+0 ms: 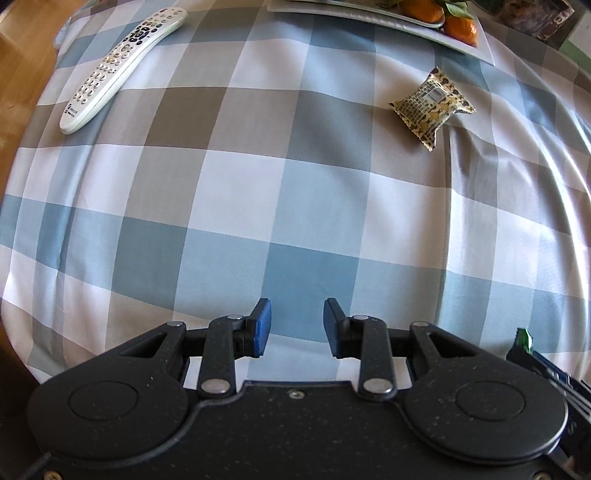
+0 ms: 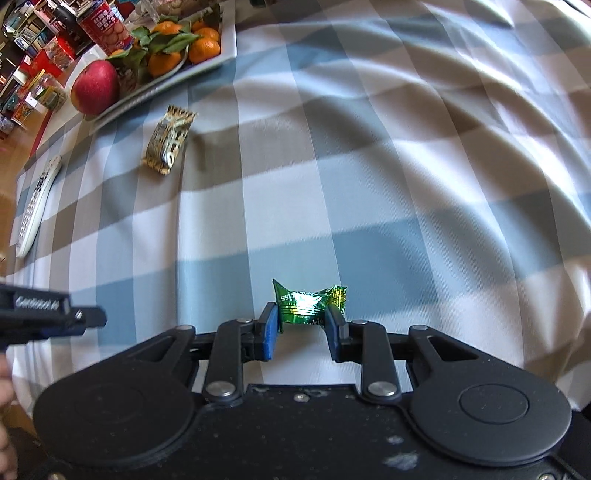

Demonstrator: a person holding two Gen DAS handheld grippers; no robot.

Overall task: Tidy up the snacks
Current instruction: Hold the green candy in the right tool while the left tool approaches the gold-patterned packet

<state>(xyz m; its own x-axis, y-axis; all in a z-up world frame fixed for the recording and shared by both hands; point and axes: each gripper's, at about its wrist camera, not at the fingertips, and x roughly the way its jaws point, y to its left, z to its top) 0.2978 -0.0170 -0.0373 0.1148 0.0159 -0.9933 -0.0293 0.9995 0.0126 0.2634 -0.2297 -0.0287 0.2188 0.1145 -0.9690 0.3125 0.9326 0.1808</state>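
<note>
Nearest to me, the right gripper has its fingers clamped on a small green snack, a shiny foil-wrapped piece pinched between the blue pads, its crimped ends sticking out past the tips above the checked cloth that covers the tabletop. Just to its left, the left gripper hovers over the same blue, grey and white cloth with its fingers apart and nothing between them; a sliver of the green wrapper shows at the far right edge of its view. Further out lies a second snack, a gold-and-brown patterned packet, flat on the cloth and well apart from both grippers; from the right wrist view it sits off to the left, near the tray. Away to the left side of the tabletop rests a long white remote control, lying at an angle near the cloth's edge. At the far end stands a white rectangular tray holding mandarins with green leaves, and a red apple at its near corner. Behind the tray stands a red can, and beyond that there is blurred clutter that I cannot make out.
</note>
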